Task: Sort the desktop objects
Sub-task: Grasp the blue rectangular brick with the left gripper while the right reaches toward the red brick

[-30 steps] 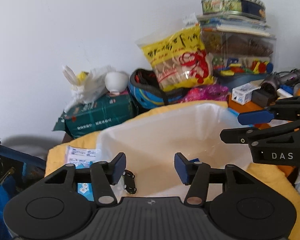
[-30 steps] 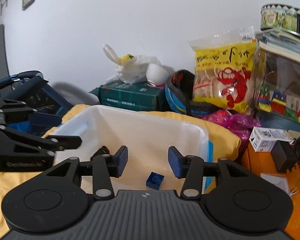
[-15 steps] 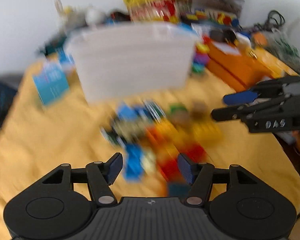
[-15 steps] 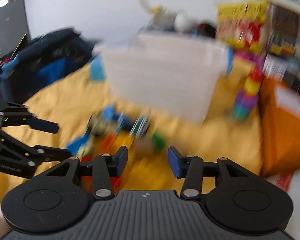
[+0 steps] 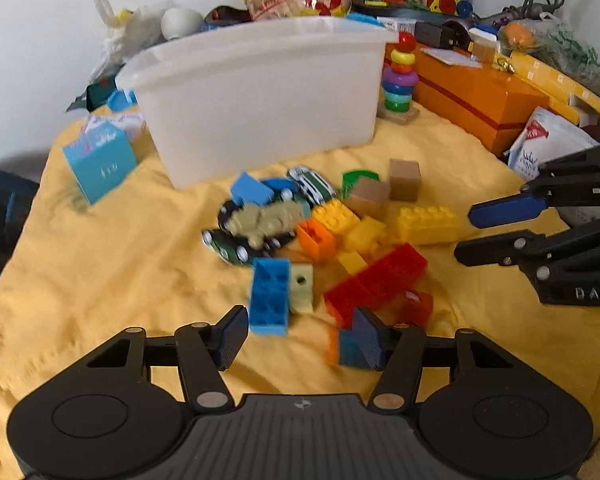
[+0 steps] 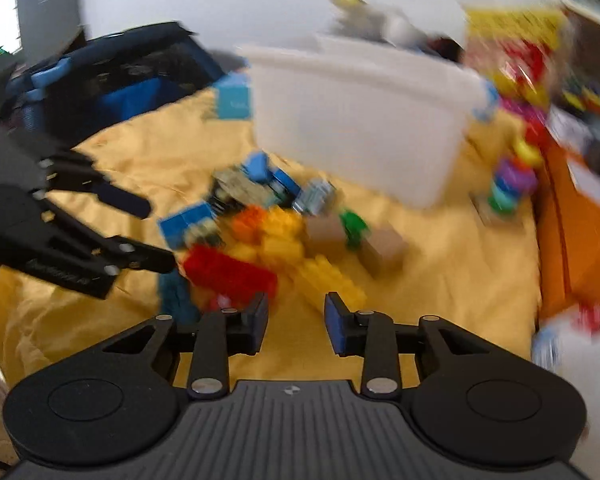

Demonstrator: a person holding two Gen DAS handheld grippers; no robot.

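Left gripper (image 5: 296, 336) wide open, empty; blue brick (image 5: 269, 295) just ahead, long axis pointing away. Right gripper (image 6: 296, 322) open, empty.

Yellow cloth (image 5: 100, 272), white bin (image 5: 260, 92), red brick (image 5: 376, 280)

bright daylight | fisheye edge distortion | right view motion-blurred, left sharper

Plain white wall (image 5: 40, 20), yellow-draped table (image 5: 100, 264).
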